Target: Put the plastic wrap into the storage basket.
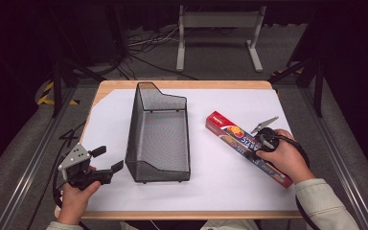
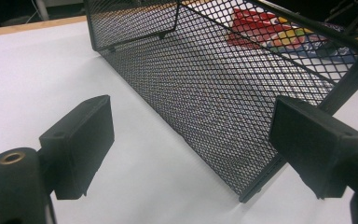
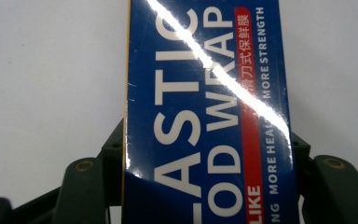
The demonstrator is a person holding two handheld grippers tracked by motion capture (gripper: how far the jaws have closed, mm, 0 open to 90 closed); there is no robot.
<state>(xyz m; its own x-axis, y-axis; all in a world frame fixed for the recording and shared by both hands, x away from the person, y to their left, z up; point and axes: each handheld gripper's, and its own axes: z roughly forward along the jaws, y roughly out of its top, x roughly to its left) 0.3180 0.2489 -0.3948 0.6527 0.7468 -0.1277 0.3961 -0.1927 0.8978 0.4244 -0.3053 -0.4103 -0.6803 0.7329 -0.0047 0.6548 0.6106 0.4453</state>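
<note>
A long blue and red plastic wrap box [image 1: 230, 132] lies slanted on the white sheet at the right. My right gripper [image 1: 258, 145] comes down over its middle; in the right gripper view the two jaws press against both long sides of the box [image 3: 205, 93], shut on it [image 3: 207, 163]. A black wire-mesh basket [image 1: 134, 129] stands empty in the middle. My left gripper [image 1: 108, 159] is open just left of the basket's near left corner, nothing between its jaws. The left gripper view looks along the basket's mesh wall [image 2: 223, 79], and the box [image 2: 261, 23] shows through it.
A white sheet [image 1: 220, 187] covers most of the wooden table [image 1: 182, 85]. Bare sheet lies between basket and box and along the front edge. Beyond the table a grey metal stand [image 1: 218, 21] and cables [image 1: 146, 45] rest on the floor.
</note>
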